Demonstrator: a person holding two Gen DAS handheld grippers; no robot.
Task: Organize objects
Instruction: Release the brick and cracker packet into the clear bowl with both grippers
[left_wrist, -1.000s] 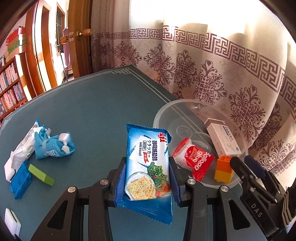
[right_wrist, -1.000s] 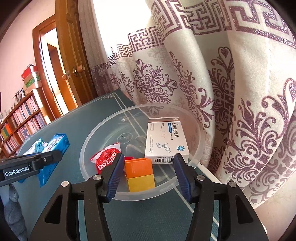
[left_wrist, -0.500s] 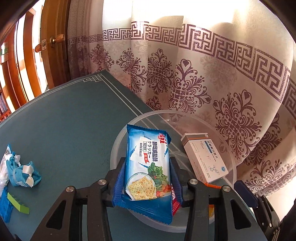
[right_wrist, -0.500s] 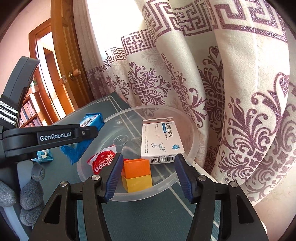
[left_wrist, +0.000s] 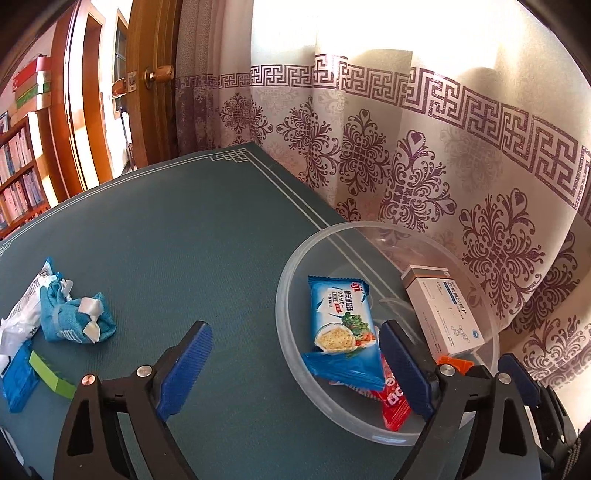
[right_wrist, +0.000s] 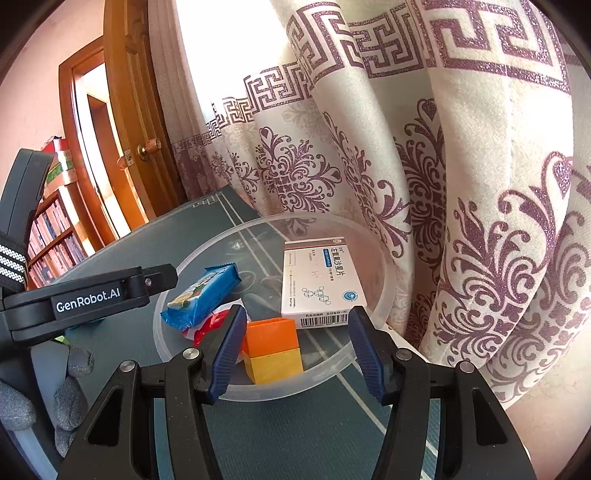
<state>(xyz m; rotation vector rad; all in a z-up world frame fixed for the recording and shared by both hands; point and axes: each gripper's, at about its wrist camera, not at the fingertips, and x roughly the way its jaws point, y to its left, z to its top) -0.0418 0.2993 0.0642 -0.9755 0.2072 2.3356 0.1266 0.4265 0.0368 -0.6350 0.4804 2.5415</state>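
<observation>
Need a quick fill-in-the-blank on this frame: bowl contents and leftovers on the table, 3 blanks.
1. The blue cracker packet lies inside the clear ____.
2. The white medicine box leans against the bowl's ____.
3. In the bowl, the orange block sits on top of a ____ block.

Missing: bowl; wall; yellow

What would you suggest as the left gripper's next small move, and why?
Probably draw the left gripper back from the clear bowl toward the blue pouch on the table. Its jaws are opening with nothing between them, the cracker packet already lies in the bowl across the red packet, and loose items remain outside.
</observation>
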